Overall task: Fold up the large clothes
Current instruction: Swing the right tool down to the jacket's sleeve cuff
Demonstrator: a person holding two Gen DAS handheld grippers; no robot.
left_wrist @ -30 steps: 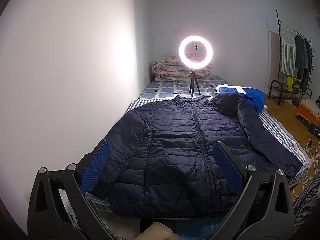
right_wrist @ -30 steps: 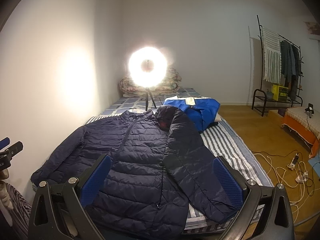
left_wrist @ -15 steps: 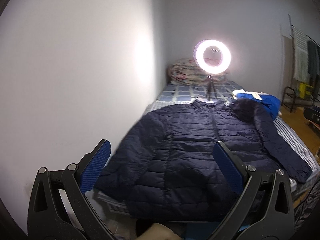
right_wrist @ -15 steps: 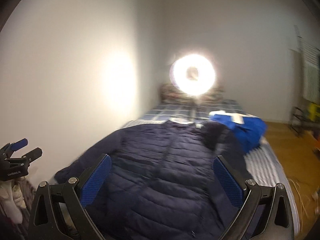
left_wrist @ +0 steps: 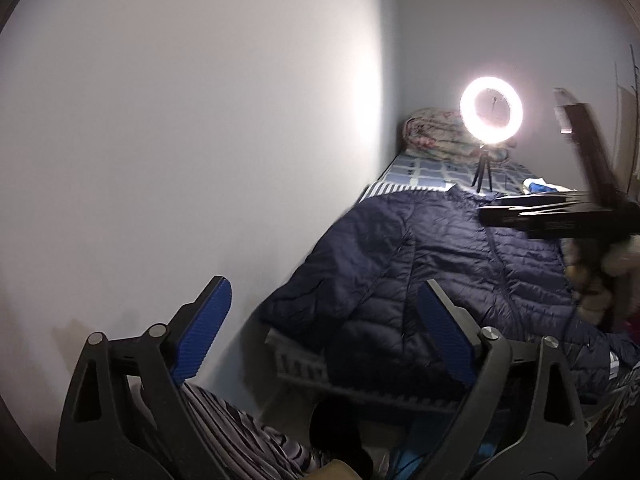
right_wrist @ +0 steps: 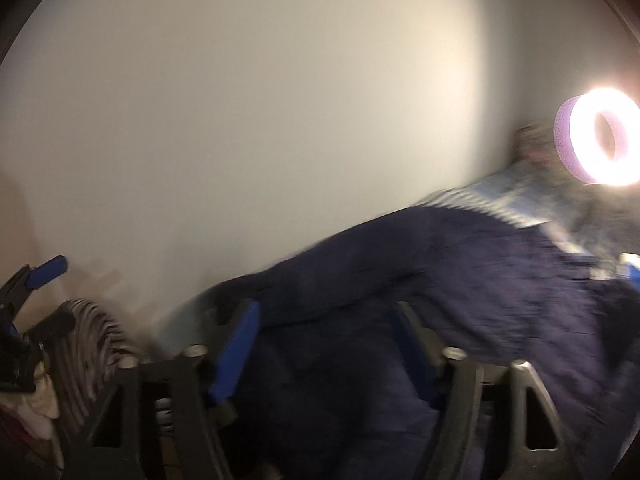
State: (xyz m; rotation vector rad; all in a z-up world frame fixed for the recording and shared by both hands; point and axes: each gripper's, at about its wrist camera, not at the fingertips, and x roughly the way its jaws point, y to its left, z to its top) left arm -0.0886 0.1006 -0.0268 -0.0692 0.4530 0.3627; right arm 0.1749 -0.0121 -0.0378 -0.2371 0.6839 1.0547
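On the bed (left_wrist: 298, 354) by the ring light (left_wrist: 490, 115) lies the jacket (left_wrist: 440, 276); left tongs (left_wrist: 324, 332) and right tongs (right_wrist: 324, 350) gape empty; grabbing mid-swing risks bunching one layer.

Both views swung left, right hand-held gripper (left_wrist: 532, 216) now over jacket (left_wrist: 440, 272)

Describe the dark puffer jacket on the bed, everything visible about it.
The jacket is navy, quilted in narrow horizontal channels with a slight sheen, like a light down shell. It lies front up, spread flat on the bed, its zipper closed down the middle. One sleeve runs along the wall-side edge toward the foot of the bed. Its collar points toward the ring light. Neither hand-held gripper touches it. The right wrist view is too blurred to add detail.
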